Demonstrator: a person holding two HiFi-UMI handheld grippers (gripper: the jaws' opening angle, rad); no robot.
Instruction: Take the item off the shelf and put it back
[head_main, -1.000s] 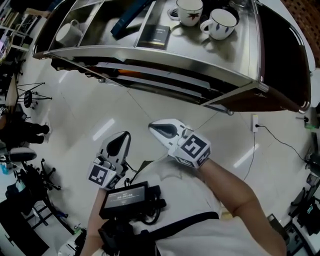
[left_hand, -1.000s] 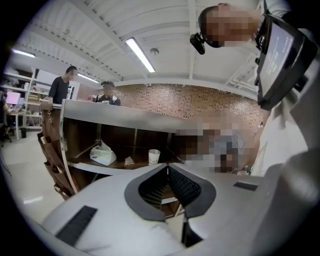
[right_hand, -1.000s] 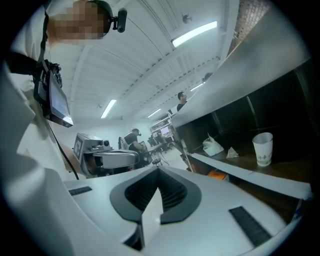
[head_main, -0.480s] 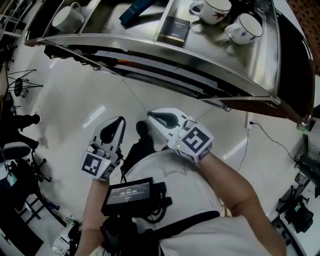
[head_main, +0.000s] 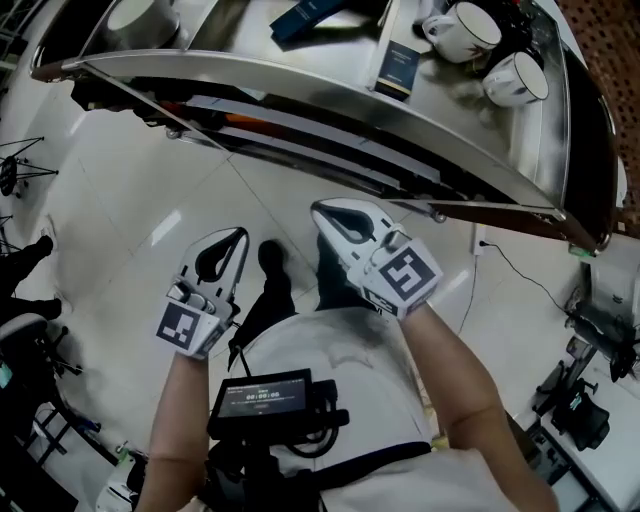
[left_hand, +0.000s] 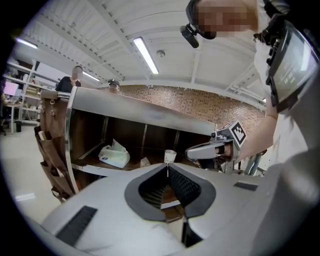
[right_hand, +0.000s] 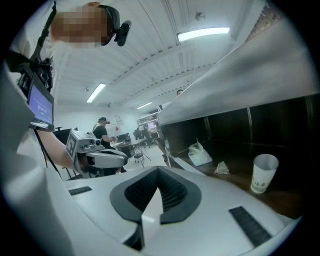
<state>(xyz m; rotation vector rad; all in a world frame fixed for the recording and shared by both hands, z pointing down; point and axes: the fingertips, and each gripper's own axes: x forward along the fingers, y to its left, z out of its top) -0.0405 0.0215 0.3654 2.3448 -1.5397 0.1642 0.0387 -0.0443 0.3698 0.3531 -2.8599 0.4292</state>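
A shelf unit with a steel top (head_main: 300, 85) stands ahead of me. On its inner brown shelf (right_hand: 280, 200) are a white paper cup (right_hand: 262, 172), a white plastic bag (right_hand: 199, 152) and a small crumpled wrapper (right_hand: 221, 168). The cup (left_hand: 170, 156) and the bag (left_hand: 114, 155) also show in the left gripper view. My left gripper (head_main: 236, 238) and right gripper (head_main: 325, 212) hang side by side over the floor, short of the shelf. Both are shut with nothing between the jaws. Each gripper shows in the other's view: the right gripper (left_hand: 210, 149) and the left gripper (right_hand: 100, 159).
Two white mugs (head_main: 465, 28) (head_main: 518, 78), a dark box (head_main: 398, 68) and a blue item (head_main: 310, 15) lie on the steel top. A power cable (head_main: 520, 275) runs over the white tiled floor at right. Stands and chairs (head_main: 20, 330) crowd the left edge. A person (right_hand: 102, 131) stands in the far room.
The shelf has slid up and to the right in the head view. Both grippers stayed shut and close together; the right one rose a little toward the shelf edge.
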